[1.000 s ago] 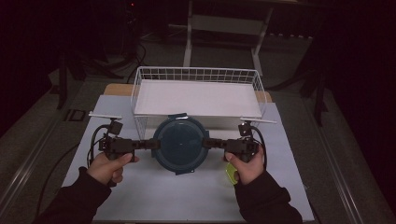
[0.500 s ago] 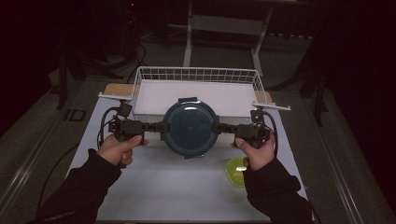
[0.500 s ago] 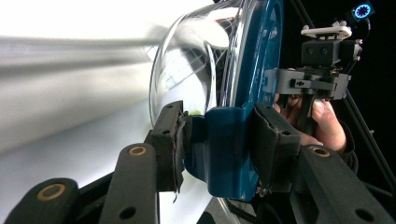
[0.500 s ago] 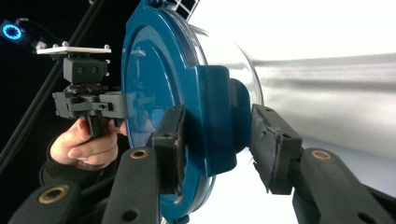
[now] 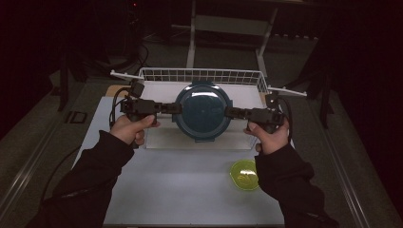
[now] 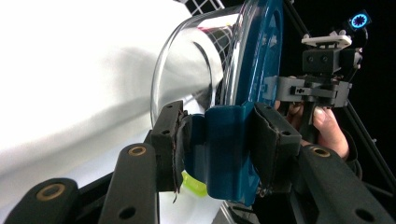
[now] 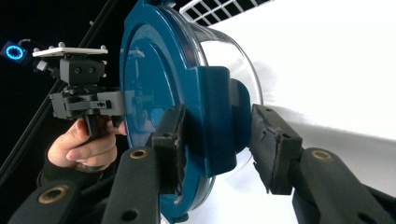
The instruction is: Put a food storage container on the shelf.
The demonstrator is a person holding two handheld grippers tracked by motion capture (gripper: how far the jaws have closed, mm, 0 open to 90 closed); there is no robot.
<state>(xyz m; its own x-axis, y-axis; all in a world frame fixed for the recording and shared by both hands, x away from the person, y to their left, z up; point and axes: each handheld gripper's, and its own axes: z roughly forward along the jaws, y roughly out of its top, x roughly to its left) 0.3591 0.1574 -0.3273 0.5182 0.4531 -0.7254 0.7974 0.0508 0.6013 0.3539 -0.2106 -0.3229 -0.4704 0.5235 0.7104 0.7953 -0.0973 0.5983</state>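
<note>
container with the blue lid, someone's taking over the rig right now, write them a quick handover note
Left gripper: shut on the container's left lid clip.
Right gripper: jaws straddle the right lid clip, one pad on it, the other looks slightly off.
Container: lid on, in the air between both grippers, over the front edge of the wire basket.
Green bowl: on the table, near the right forearm.
Done: lifted off the table.
Left: probably setting it in the basket and letting go.

Dim lab: white-topped test table [image 5: 190, 190], bare metal frame [image 5: 228, 28] behind.
</note>
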